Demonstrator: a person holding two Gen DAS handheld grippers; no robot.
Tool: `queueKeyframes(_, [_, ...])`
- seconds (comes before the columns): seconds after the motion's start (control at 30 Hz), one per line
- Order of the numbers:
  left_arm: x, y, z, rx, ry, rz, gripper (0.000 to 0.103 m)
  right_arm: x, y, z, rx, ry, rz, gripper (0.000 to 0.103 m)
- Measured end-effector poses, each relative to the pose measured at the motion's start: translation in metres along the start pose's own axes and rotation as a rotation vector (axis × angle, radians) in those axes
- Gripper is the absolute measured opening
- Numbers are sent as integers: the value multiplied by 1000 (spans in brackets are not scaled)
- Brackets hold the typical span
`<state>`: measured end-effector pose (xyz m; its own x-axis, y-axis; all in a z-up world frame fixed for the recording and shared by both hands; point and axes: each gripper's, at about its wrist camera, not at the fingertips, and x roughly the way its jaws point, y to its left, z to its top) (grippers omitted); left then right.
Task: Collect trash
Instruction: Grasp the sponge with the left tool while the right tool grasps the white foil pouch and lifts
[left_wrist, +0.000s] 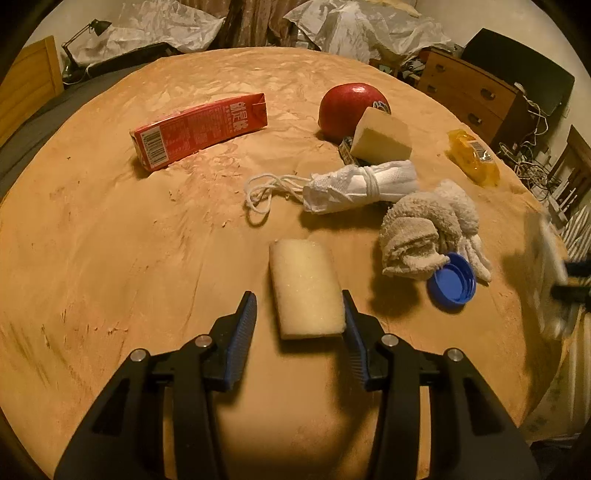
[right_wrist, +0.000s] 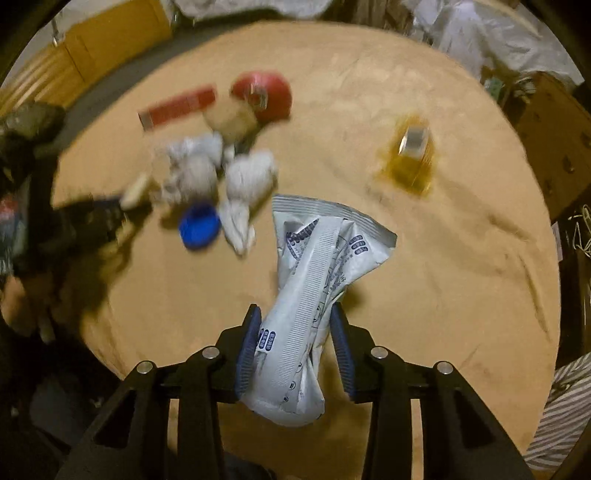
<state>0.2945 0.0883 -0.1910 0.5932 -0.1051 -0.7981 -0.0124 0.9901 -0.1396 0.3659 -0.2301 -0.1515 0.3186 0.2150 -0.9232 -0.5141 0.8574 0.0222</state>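
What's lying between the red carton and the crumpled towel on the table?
In the left wrist view, the white rolled cloth tied with string lies between the red carton and the crumpled towel, its loose string trailing toward the carton.

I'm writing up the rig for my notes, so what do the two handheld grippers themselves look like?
Both look alike. The left gripper and right gripper have matte black frames with triangular cut-outs, silver round pivot bolts, and two fingers lined with ribbed blue pads. No cables, labels or sleeves show on them in either view.
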Motion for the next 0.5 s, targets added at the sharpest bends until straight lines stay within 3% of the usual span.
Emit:
queueKeyframes(0.2, [7, -5, 9, -13, 12, 20, 47, 13, -16, -6, 123, -34, 55, 55])
queueKeyframes(0.33, [9, -9, 11, -5, 13, 33, 48, 21, -13, -3, 129, -32, 35, 54])
queueKeyframes(0.4, [10, -9, 11, -6, 11, 40, 48, 21, -8, -5, 119, -42, 9, 46])
queueKeyframes(0.5, [9, -10, 8, -1, 1, 66, 33, 23, -4, -8, 117, -70, -22, 37])
